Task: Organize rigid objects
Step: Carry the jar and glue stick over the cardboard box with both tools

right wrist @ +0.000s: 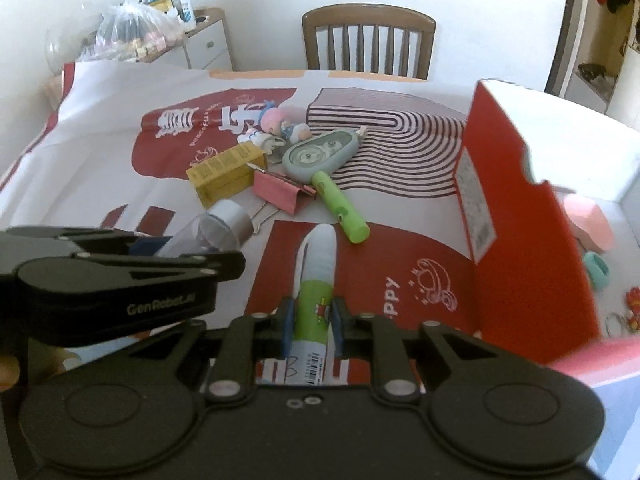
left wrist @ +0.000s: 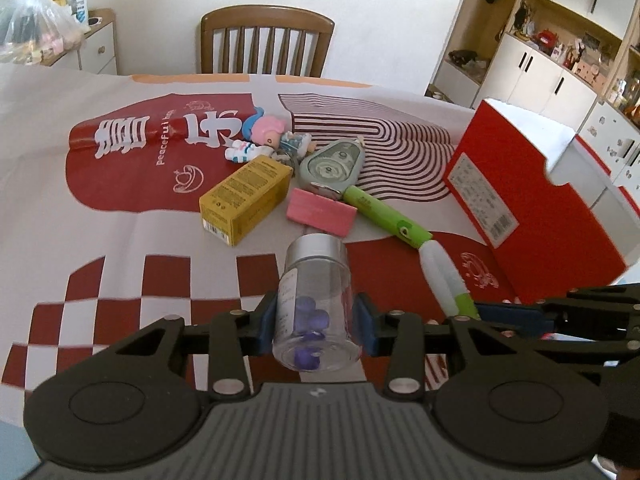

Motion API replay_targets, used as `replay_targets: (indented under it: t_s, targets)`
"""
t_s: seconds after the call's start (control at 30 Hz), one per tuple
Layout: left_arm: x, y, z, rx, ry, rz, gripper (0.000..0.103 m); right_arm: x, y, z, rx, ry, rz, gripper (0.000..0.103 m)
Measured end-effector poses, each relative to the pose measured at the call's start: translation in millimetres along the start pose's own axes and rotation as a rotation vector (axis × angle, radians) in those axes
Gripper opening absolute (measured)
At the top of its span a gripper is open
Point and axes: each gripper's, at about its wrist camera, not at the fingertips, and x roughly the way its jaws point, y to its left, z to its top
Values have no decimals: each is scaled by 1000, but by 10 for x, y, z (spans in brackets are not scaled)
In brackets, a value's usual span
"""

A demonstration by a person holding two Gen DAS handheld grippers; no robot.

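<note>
Your left gripper (left wrist: 316, 322) is clamped on a clear jar (left wrist: 314, 304) with a silver lid; its 2 blue pads press the jar's sides, and purple pieces sit inside. The jar is tilted, lid pointing away from you, above the red-and-white checked part of the tablecloth (left wrist: 120, 240).

Your right gripper (right wrist: 312, 326) is closed around a green-and-white pen (right wrist: 316, 280), pads against its green middle, the white end pointing forward over the cloth. In the left wrist view that pen (left wrist: 444, 276) lies just right of the jar.

Ahead of both tools, a pile sits on the cloth: a yellow carton (left wrist: 244, 200), a pink binder clip (left wrist: 320, 212) just beside it, a grey-green correction tape (left wrist: 330, 166), a green tube (left wrist: 384, 216) touching the tape's near end, and a pink-haired figurine (left wrist: 268, 136) at the far side.

To your right stands the red box (left wrist: 532, 208), open at the top. The right wrist view shows a pink item (right wrist: 588, 220) and a teal item (right wrist: 596, 270) already inside it.

A wooden chair (left wrist: 266, 40) stands at the table's far edge.
</note>
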Motion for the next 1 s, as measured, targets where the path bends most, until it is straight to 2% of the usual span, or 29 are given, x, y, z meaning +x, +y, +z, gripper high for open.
replay_targets:
  t_s: [0.33, 0.6, 1.0]
  targets:
    - [-438, -154, 4, -35, -47, -20, 41, -514, -141, 6, 26, -28, 34, 18]
    - [-753, -452, 140, -25, -95, -35, 41, -864, -351, 81, 18, -77, 41, 18]
    - [-896, -1087, 432, 15, -150, -79, 41, -1231, -1009, 238, 53, -137, 30, 18]
